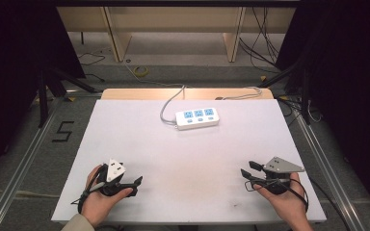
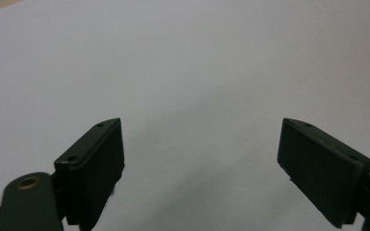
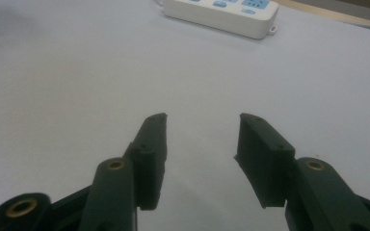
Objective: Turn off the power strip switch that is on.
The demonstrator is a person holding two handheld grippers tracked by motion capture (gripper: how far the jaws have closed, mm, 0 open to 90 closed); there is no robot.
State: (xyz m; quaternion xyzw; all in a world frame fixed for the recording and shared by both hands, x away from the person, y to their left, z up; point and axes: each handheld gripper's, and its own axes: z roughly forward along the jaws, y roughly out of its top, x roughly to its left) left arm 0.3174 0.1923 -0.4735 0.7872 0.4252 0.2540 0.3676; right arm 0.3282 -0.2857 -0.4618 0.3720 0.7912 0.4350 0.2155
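Both sets of fingers stand apart with nothing between them. On the left gripper [image 2: 202,159] the two black pads, flat rectangular blocks with small screw holes along their backs, sit wide apart over bare white surface. On the right gripper [image 3: 201,144] the fingers [image 3: 151,149] are spread somewhat less, and again only the tabletop shows in the gap.

Nearest to them is the power strip [image 1: 197,118], which lies well apart from both grippers, out toward the far middle of the table [image 1: 183,159], touched by neither. In the right gripper view it lies ahead of the jaws and a little to the right of the gap [image 3: 221,12]. It is a short, rounded-cornered bar of glossy white plastic with three pale blue socket faces in a row and small blue buttons beneath them. Its grey cord [image 1: 169,103] curls off the left end and runs over the far edge.

Seen from above, the left gripper [image 1: 134,185] rests near the front left corner, held in the left hand [image 1: 99,199], its jaws pointing toward the middle. The right gripper [image 1: 247,169] sits near the front right corner in the right hand [image 1: 284,199], topped by a grey three-cornered plate, jaws pointing left and slightly away.

White matte sheeting covers the table, with a strip of pale wood along its far edge.
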